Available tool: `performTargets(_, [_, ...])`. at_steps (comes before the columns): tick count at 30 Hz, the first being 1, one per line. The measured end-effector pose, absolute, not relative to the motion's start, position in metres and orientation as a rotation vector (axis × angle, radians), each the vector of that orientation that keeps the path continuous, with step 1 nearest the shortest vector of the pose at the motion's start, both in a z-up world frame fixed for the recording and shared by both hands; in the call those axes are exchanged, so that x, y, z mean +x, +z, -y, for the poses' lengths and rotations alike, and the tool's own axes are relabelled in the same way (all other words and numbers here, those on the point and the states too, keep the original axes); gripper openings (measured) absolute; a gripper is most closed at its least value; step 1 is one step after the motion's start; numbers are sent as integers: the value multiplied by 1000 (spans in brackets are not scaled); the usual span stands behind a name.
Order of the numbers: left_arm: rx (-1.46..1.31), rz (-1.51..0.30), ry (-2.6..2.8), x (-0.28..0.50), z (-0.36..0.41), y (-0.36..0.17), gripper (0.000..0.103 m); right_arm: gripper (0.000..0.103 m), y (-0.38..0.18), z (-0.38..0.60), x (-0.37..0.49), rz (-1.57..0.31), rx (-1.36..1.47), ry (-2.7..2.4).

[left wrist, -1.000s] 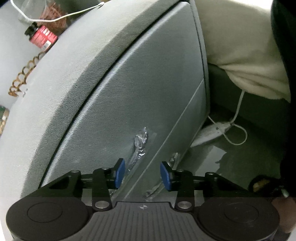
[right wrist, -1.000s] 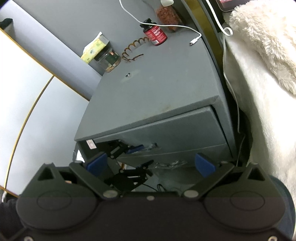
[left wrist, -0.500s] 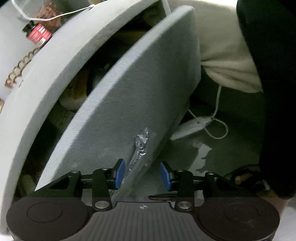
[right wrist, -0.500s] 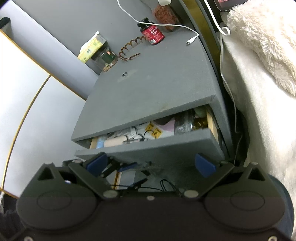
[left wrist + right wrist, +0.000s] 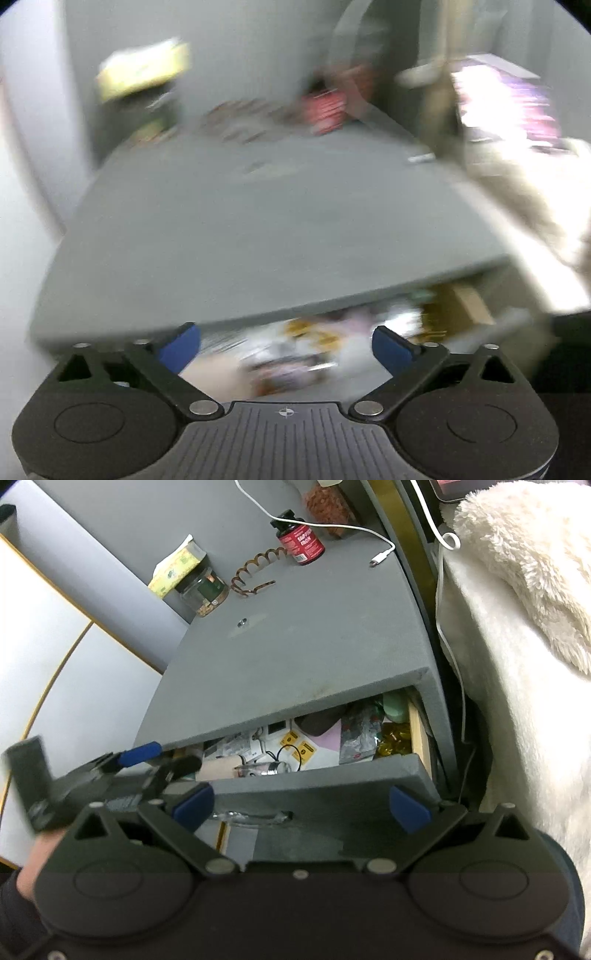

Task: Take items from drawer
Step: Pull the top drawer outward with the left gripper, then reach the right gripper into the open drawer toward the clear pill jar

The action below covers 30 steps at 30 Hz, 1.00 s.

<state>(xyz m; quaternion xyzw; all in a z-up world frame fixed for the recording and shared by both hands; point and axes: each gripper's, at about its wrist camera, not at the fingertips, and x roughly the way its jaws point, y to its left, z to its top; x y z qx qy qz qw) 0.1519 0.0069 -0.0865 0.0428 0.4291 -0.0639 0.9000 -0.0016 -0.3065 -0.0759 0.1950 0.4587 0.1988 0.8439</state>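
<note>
The grey nightstand's drawer (image 5: 332, 775) stands pulled out, its clear handle (image 5: 251, 816) on the front. Inside lie papers with yellow tags (image 5: 301, 747), a pink card (image 5: 330, 738), a crinkled foil packet (image 5: 360, 734), amber capsules (image 5: 395, 736) and a green object (image 5: 395, 707). My left gripper (image 5: 159, 760) hovers over the drawer's left end, jaws opening, nothing between them. In the blurred left wrist view the left gripper (image 5: 284, 347) looks down at the drawer's contents (image 5: 295, 347). My right gripper (image 5: 301, 808) is open and empty, in front of the drawer.
On the nightstand top (image 5: 295, 646) stand a red bottle (image 5: 301, 542), a jar (image 5: 203, 590), a tissue pack (image 5: 175, 570), a spiral hair clip (image 5: 255, 572) and a white cable (image 5: 380, 555). A fluffy cream blanket (image 5: 517, 627) fills the right side. A white wall panel (image 5: 55, 664) is left.
The drawer has been pulled open. My left gripper has let go of the handle, risen, rolled upright and spread its jaws. The right gripper has stayed put.
</note>
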Motion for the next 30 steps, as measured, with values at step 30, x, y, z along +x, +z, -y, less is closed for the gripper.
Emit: performTargets(30, [-31,-1059,-200,127,-20,-107,34,97,-51,115,49,-1061,-325,623])
